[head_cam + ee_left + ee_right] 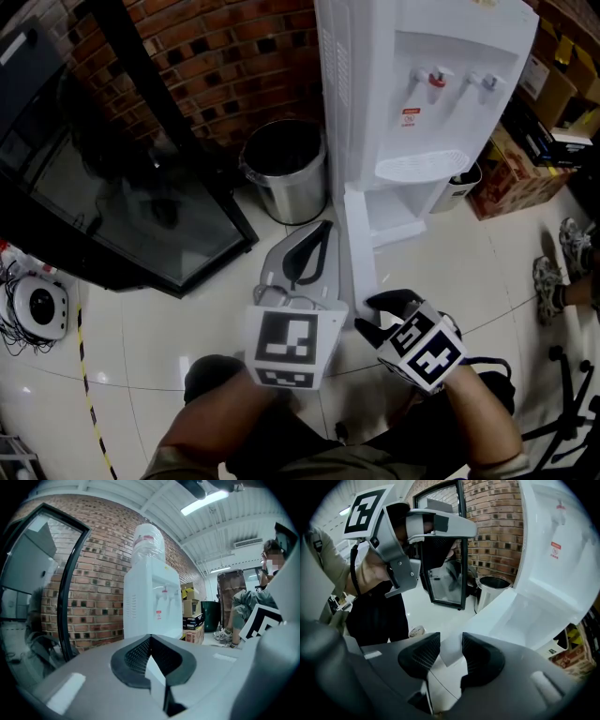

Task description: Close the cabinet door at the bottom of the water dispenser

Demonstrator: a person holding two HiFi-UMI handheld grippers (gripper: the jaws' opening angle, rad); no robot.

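**Right gripper at the edge of the open dispenser door**

The right gripper (pixel 372 314) sits low at the free edge of the cabinet door (pixel 360 253), which stands swung out from the foot of the white water dispenser (pixel 422 84) toward the person. In the right gripper view, its two dark ribbed pads (pixel 423 657) stand apart, and the white corner of the door (pixel 506 616) shows in the gap between them. Whether either pad presses on the panel cannot be told. Beyond the fingertips and to their right, the open cabinet recess rises pale and bare.

The left gripper (pixel 309 253) is held just left of the door, its tips pointing at the dispenser's base. In its own view (pixel 150 639) the pads meet in a closed wedge with nothing between them, and the dispenser (pixel 152 606) with its water bottle (pixel 149 545) stands straight ahead of the tips.

Ahead of the left fingertips and slightly to their left stands a steel bin (pixel 286 173) against the brick wall (pixel 225 56). Further left leans a black-framed glass panel (pixel 141 216). Cardboard boxes (pixel 525 169) are stacked to the right of the dispenser, well beyond the right fingertips, on a glossy tiled floor (pixel 141 347).
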